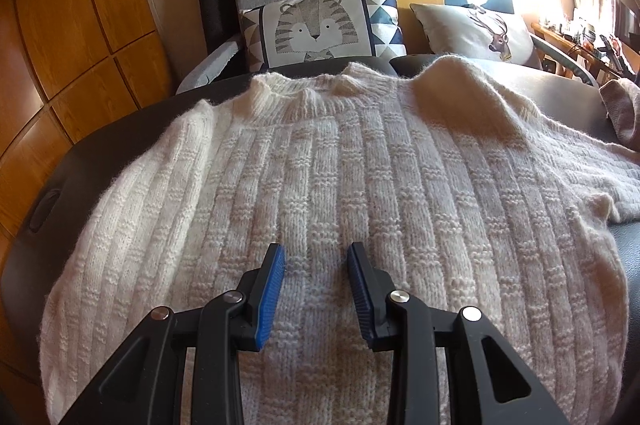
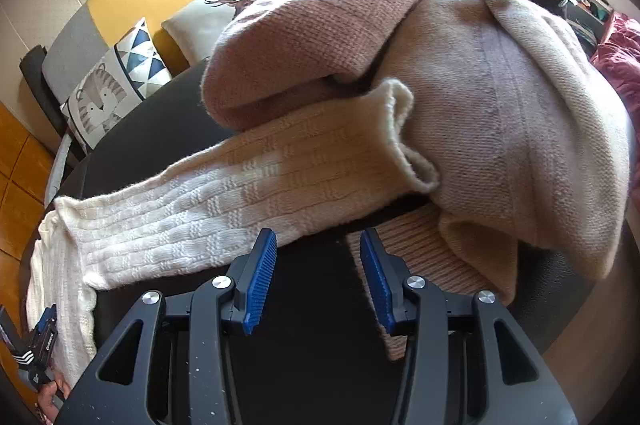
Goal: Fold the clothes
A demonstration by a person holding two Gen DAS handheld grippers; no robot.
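Sweater (image 1: 340, 185) lies under spread left hand-held gripper (image 1: 316, 253).

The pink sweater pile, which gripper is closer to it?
Right. The right gripper hangs open just in front of the pink sweater pile, near its ribbed hem. The left gripper hovers open over the cream sweater, farther away.

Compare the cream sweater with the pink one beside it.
The cream textured-knit sweater lies spread flat on the black table; the pale pink fine-knit sweater sits heaped in folds. The cream one shows a blocky ribbed pattern; the pink one is smoother. The cream sleeve reaches against the pink heap. Both are knitwear, neither gripped.
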